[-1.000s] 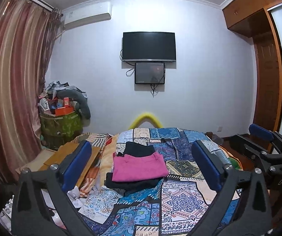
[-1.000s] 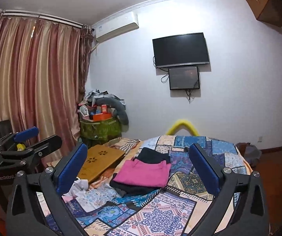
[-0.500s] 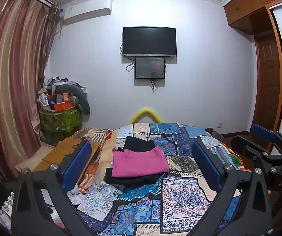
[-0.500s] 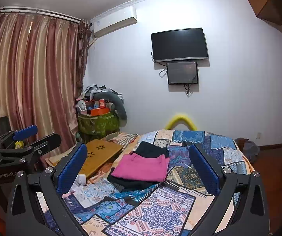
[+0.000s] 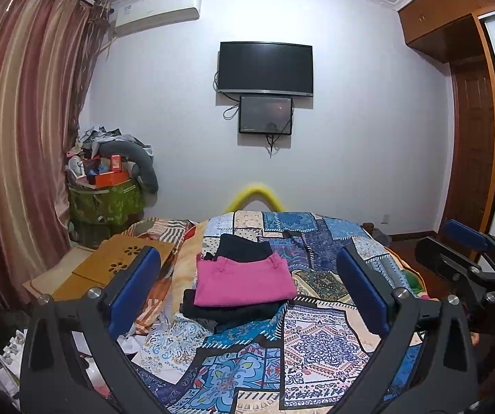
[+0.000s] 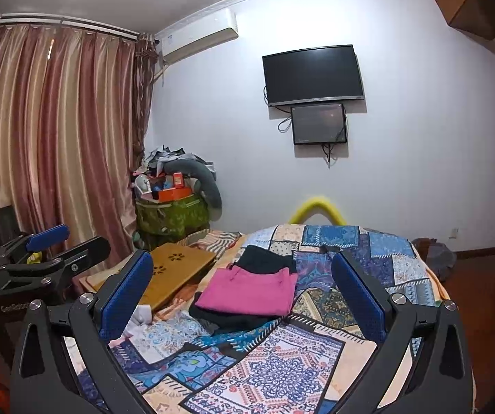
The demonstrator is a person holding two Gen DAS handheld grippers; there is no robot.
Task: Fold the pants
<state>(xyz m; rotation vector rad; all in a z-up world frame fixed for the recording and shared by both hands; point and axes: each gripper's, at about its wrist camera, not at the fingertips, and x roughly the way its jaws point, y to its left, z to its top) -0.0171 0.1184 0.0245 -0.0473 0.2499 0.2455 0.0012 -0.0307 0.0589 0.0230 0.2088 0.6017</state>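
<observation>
— Both cameras have tipped a little lower since a second ago, so the wall sits higher in view and more of the patchwork quilt (image 5: 319, 338) shows; the clothes themselves have not shifted.

— Where are the pants?

— A pink folded garment (image 5: 244, 283), a soft flat rectangle with small loops at its far edge, lies on top of a pile of black folded clothes (image 5: 237, 312) in the middle of the bed. Another black piece (image 5: 244, 248) sticks out behind it. Which of these are the pants, I cannot tell for sure.

— And the grippers?

— The left gripper (image 5: 247, 289) hangs above the quilt with its jaws spread wide, blue textured pads (image 5: 133, 286) on black angular arms, nothing between them. The right gripper (image 6: 244, 291) is the same: jaws wide apart, gripping nothing, well short of the pile. Each shows at the edge of the other's view.

— Around the bed?

— Striped satin-like curtains (image 6: 50, 138) on the left, a wooden lap tray (image 6: 175, 269) with flower-shaped cut-outs beside the quilt, a green fabric bin (image 6: 171, 217) heaped with clutter, a dark television (image 5: 266, 67) with a smaller screen (image 5: 265, 114) under it, and a curved yellow foam tube (image 5: 252, 195) behind the bed.
</observation>
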